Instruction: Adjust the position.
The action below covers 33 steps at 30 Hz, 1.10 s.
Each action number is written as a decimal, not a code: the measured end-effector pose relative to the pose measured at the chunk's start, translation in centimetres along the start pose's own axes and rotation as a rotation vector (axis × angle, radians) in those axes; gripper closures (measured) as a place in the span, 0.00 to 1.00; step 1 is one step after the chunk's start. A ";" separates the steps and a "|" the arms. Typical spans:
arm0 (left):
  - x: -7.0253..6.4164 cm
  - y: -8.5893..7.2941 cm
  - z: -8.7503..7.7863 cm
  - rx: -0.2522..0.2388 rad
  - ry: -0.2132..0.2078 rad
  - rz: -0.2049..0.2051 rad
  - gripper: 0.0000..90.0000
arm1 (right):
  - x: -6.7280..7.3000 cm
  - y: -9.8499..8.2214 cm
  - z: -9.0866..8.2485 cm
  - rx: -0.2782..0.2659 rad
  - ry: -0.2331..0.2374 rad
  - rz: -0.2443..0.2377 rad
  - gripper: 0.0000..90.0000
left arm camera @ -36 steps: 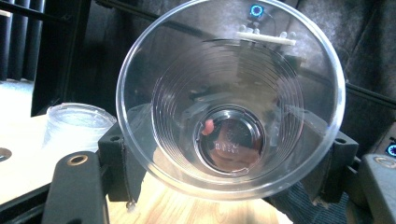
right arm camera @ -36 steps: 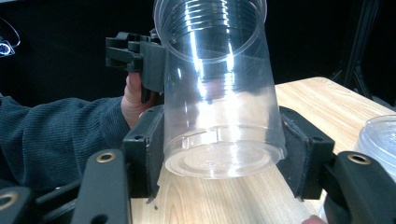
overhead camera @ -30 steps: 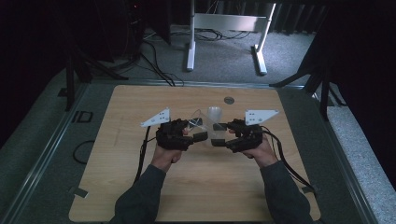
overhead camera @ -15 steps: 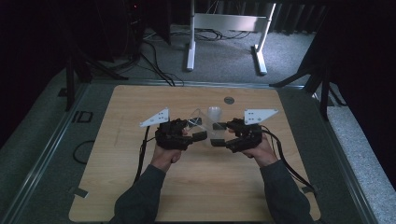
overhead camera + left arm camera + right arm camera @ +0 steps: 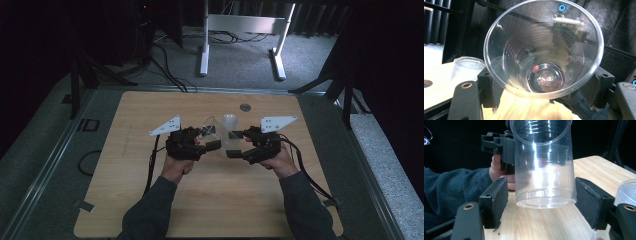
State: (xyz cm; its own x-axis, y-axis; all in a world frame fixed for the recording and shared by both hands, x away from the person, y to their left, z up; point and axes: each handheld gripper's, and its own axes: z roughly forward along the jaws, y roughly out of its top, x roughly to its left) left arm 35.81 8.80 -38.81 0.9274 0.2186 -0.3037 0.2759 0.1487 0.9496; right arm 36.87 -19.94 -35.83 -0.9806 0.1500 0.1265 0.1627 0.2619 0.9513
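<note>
My left gripper (image 5: 212,145) has its jaws clamped on the clear cup (image 5: 544,50) near the rim, held above the worktop (image 5: 130,200). My right gripper's (image 5: 540,207) jaws have just been opening; they flank the cup's base, pads clear. Second cup (image 5: 466,66) stands nearby.

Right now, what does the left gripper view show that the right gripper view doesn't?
Left gripper view: straight into the clear cup, down to its base. Right gripper view: the cup's side, the left gripper clamped near its rim, a hand and sleeve, and the right gripper, whose jaws have just been opening, pads clear of the cup. Both: that cup, a second cup, the wooden table.
</note>
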 end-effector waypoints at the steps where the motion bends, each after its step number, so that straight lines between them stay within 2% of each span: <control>1: 0.0 0.0 0.0 0.001 0.000 0.001 0.32 | 0.0 0.0 0.0 0.002 0.001 -0.001 0.31; 5: 0.0 0.0 -0.1 0.009 0.007 0.008 0.32 | 0.0 0.2 -0.2 0.010 0.000 -0.004 0.30; 19: 0.0 0.0 -0.1 0.058 0.032 0.029 0.32 | -0.1 0.7 -0.5 0.090 -0.034 -0.019 0.26; 33: -0.2 -0.2 0.2 0.109 0.052 0.047 0.32 | 0.1 1.4 -0.1 0.175 -0.072 -0.065 0.25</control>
State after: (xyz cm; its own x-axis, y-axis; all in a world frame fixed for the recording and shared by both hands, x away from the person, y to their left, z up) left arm 35.60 8.52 -38.91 0.9262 0.2729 -0.2600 0.2614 0.0317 0.9647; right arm 36.98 -19.65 -34.48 -0.9803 0.1935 0.0395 0.1217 0.4343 0.8925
